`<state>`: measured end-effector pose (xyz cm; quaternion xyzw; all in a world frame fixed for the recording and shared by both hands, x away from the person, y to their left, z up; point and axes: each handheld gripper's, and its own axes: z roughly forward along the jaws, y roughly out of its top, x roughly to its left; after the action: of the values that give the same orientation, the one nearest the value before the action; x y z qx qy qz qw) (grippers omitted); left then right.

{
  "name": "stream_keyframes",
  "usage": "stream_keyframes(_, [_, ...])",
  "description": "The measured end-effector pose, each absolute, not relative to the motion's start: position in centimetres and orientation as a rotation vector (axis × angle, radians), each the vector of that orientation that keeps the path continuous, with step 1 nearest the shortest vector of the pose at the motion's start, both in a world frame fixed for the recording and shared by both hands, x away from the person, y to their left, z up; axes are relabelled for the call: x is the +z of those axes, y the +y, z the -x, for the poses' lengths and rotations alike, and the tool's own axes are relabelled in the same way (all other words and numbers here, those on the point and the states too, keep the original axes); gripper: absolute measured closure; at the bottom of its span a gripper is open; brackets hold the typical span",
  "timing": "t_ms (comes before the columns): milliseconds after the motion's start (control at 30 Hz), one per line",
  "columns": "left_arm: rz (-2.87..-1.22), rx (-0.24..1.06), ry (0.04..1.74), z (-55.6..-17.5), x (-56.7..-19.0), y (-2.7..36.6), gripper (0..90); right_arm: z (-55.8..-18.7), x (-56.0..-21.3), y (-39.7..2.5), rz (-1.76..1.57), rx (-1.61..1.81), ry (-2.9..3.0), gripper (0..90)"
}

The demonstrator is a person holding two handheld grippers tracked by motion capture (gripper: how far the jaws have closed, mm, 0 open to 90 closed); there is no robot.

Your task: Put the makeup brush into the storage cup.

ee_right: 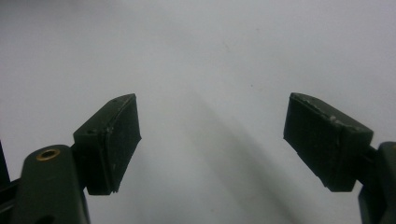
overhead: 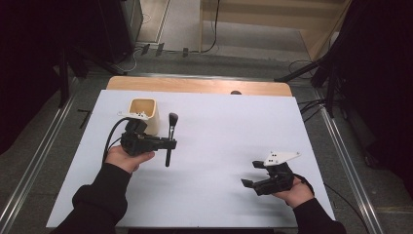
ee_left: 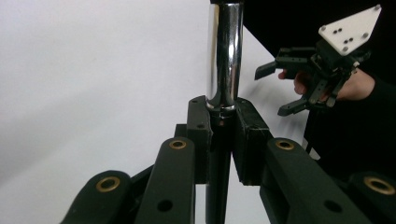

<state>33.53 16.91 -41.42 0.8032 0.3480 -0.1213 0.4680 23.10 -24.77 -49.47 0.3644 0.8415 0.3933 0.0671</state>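
A brush with a black handle, chrome ferrule and dark bristle head stands nearly upright above the white table. My left gripper is shut on its handle just below the ferrule; in the left gripper view both pads press the handle. A beige square cup stands upright right behind that gripper, its mouth open. My right gripper hovers at the lower right, open and holding nothing; the right gripper view has bare white sheet between its jaws. It also appears far off in the left gripper view.
The white sheet covers a wooden tabletop whose bare strip runs along the far edge. A small dark object sits at that far edge. Floor rails, cables and dark stands surround the table.
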Motion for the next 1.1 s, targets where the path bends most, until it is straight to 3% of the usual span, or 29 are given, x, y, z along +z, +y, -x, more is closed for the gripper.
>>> stream_keyframes(1100, [-1.893, -0.126, 0.949, -37.2, -37.2, 19.6, 79.1, -23.1, -49.4, -24.7, -1.102, 1.188, 2.541, 19.8])
